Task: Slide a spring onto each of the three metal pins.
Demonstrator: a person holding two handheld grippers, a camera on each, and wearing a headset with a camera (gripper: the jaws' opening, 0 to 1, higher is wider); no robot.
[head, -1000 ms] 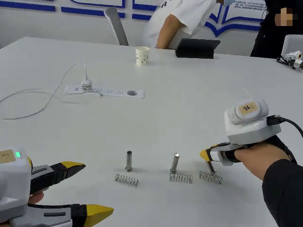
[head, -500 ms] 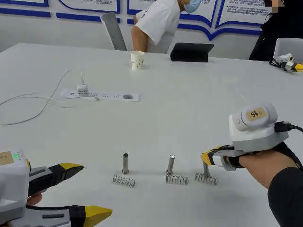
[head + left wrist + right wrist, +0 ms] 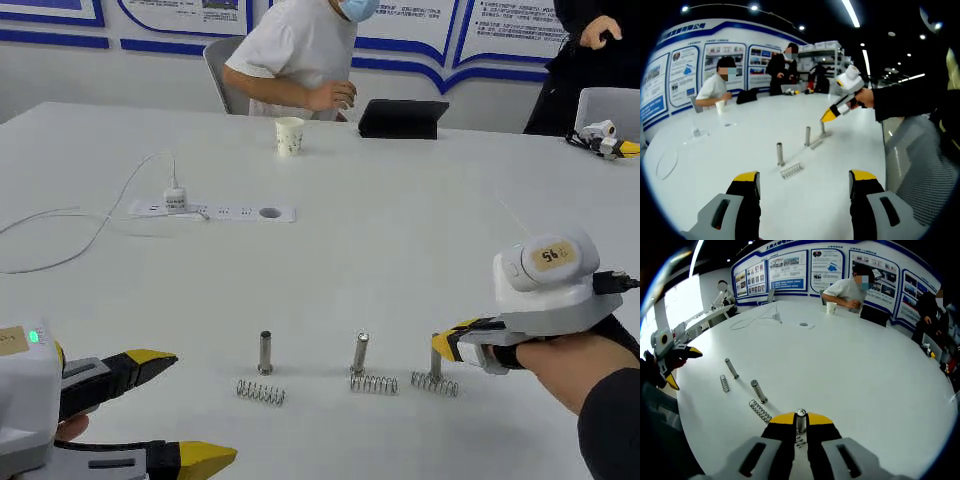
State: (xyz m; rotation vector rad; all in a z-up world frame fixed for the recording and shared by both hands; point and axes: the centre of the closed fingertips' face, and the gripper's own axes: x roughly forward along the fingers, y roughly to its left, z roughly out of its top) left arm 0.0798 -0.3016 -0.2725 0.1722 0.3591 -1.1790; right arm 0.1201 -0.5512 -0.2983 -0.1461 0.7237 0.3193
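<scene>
1. White tabletop (image 3: 400, 250): three pins (image 3: 360, 352) stand in a row near its near edge, a spring (image 3: 374, 384) lying before each.
2. Right tool (image 3: 799, 423) grips the right-end pin (image 3: 800, 414).
3. Left tool (image 3: 802, 181) gapes open.

Left gripper (image 3: 195, 407) and right gripper (image 3: 442, 343) flash yellow-tipped black fingers (image 3: 120, 370), white housings (image 3: 545, 285) behind them; black sleeve (image 3: 610, 420), black cable (image 3: 622, 283).

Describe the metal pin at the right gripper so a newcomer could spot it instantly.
On the white table, three metal pins stand in a row near the front edge, each with a spring lying before it. Take the rightmost pin in the head view. Alone among them, it stands between the yellow-tipped jaws of the right gripper, which are shut on it.
</scene>
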